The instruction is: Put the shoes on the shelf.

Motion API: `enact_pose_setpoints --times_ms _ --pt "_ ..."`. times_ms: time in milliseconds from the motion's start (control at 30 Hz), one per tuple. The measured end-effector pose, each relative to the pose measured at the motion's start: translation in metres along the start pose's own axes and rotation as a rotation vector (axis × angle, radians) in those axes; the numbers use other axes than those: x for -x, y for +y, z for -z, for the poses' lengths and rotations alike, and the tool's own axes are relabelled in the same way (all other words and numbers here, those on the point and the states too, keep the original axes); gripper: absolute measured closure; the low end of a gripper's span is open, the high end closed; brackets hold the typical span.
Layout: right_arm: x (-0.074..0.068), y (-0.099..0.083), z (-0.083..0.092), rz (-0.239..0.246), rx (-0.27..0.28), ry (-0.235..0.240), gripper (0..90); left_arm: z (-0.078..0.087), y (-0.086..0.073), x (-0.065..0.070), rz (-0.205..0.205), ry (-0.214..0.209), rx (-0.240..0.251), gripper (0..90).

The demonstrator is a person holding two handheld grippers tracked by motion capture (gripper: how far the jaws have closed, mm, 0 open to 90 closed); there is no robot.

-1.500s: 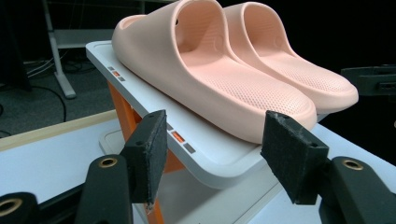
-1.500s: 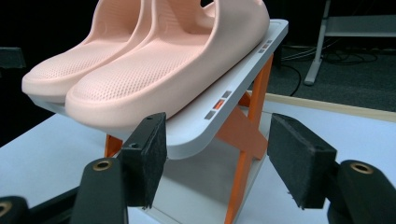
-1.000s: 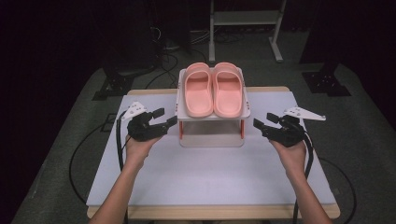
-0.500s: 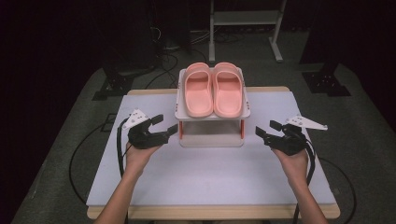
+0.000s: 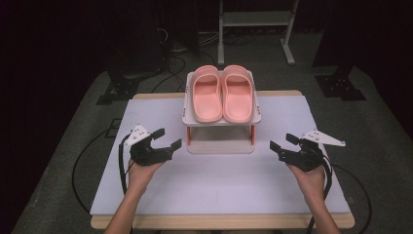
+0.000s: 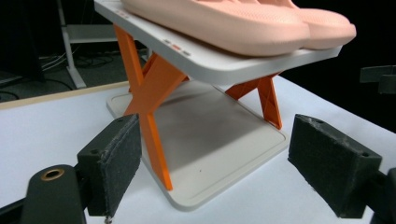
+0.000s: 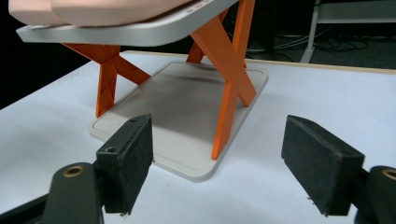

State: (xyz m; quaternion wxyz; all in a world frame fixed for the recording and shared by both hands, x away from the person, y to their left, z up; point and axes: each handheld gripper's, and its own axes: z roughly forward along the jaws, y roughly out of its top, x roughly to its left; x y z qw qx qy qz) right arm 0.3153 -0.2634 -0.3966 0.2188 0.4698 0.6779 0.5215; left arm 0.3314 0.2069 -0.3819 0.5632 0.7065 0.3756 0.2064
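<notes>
A dark studio floor strewn with cables surrounds a pale tabletop (image 5: 214, 190) where a small two-tier shoe rack (image 5: 221, 119) stands toward the far edge. The left gripper (image 5: 165, 141) has its jaws wide with nothing between them; they have just been opening, and its own view looks between the two black pads (image 6: 112, 170) at the rack's orange cross-legs (image 6: 152, 100) and grey base plate (image 6: 210, 144). The right gripper (image 5: 281, 145) mirrors it: its jaws are also spread wide and bare, also just opened further, with the base plate and legs ahead of it in the right gripper view. Each gripper sits to one side of the rack, near but apart from it, pointing inward at its lower level. A pair of pink slippers (image 5: 222, 93) rests side by side on the rack's white upper shelf (image 5: 221, 121), toes toward the far edge. The symmetric stance suggests the person is squaring up to take the rack from both sides at once, which would keep the shelf level and the slippers in place.

Compared with a second ago, both hands sit lower and nearer the person's edge of the tabletop, having drawn back from the rack's sides, and the jaws stand visibly wider. The rack and slippers lie exactly as they did.
</notes>
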Motion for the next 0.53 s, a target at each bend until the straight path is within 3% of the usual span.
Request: enact_pose_setpoints --times_ms 533 --pt "0.001 -0.044 0.021 0.014 0.012 -0.009 20.1 0.016 -0.046 0.01 0.028 0.032 0.019 11.8"
